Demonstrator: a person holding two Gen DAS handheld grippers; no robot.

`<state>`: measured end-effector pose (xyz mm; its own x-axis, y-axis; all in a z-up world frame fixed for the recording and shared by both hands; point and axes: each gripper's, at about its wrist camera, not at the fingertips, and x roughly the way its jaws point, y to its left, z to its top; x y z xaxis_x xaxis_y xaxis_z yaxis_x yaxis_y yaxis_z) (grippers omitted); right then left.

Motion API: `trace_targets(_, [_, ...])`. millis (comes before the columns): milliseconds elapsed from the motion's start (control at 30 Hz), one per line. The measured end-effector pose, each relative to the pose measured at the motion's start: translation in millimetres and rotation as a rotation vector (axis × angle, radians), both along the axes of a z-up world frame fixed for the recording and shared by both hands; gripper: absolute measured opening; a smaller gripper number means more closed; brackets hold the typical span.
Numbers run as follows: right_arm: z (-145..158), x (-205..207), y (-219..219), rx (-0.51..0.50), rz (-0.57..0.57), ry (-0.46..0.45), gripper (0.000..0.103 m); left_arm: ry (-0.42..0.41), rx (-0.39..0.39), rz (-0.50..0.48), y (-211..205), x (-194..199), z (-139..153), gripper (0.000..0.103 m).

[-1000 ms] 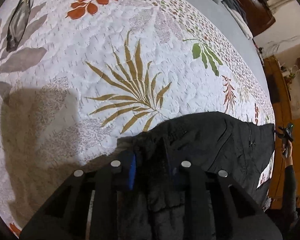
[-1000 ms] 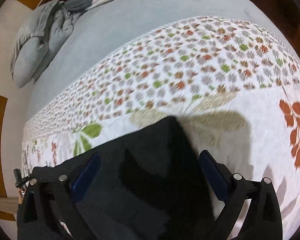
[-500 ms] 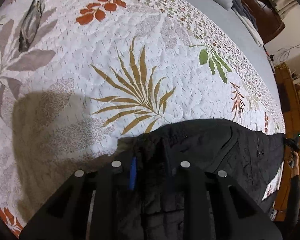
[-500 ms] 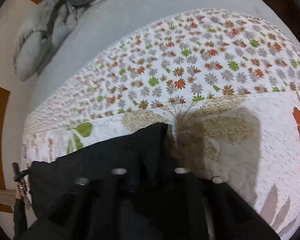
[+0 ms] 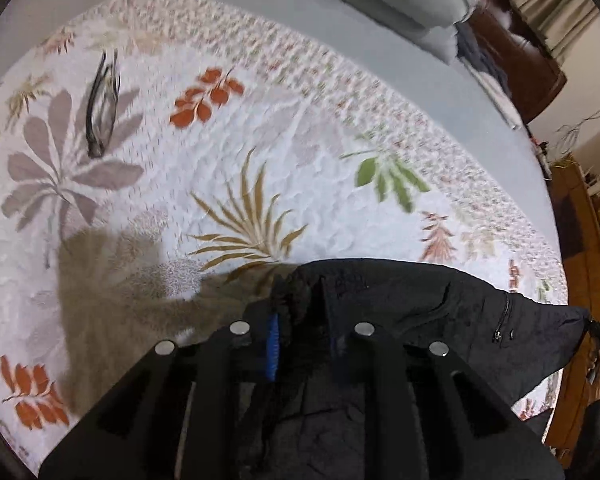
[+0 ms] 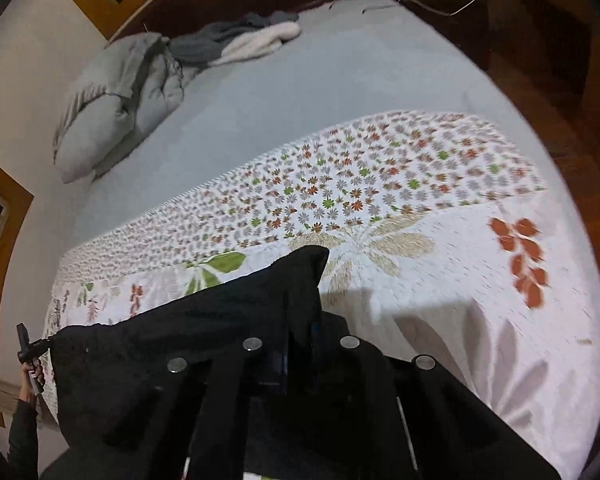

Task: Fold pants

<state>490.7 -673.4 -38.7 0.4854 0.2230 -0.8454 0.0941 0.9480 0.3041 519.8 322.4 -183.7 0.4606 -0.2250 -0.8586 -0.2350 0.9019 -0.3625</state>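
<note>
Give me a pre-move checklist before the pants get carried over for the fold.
1. Left gripper shut on the black pants: ok.
2. Right gripper shut on the pants' other corner: ok; its jaws have just closed.
3. Edge between the grippers taut, no sag: ok.
4. Floral quilt bare ahead: not ok, a dark object lies far left.
5. Pant legs aligned underneath: cannot tell.

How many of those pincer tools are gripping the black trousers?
2. The left gripper pinches one end of the black pants; the right gripper pinches the other end.
</note>
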Motion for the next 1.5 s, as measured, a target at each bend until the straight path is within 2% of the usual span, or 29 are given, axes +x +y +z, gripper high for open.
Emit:
trace_targets(200, [43.2,-52.8,-1.8,-0.009,-0.021,-0.043,0.007,-0.067,-0.004,-0.023,-10.3,-21.0,46.9,0.016])
trace_targets(300, [54.8,-84.0,-0.4,-0.016,-0.024,-0.063,0.007,-0.101,-0.01,-0.034,-12.7,-39.7,66.9,0.016])
trace_targets(733, [63.5,-189.6,-0.6,-0.039,-0.051,-0.134,0.007,-0.181,-0.034,-0.061,-17.1,-125.5,109.7,0.016])
trace_targets(1133, [48.2,-291.8,-1.2,-0.03,-0.061,-0.182,0.007,-0.213,-0.041,-0.056,-10.7,-219.3,105.1,0.015])
trace_targets(1500, [9.0,-381.6,2.2,0.009,-0.11,-0.196,0.008,-0.183,-0.014,-0.061,-8.3,-296.1,62.8,0.016])
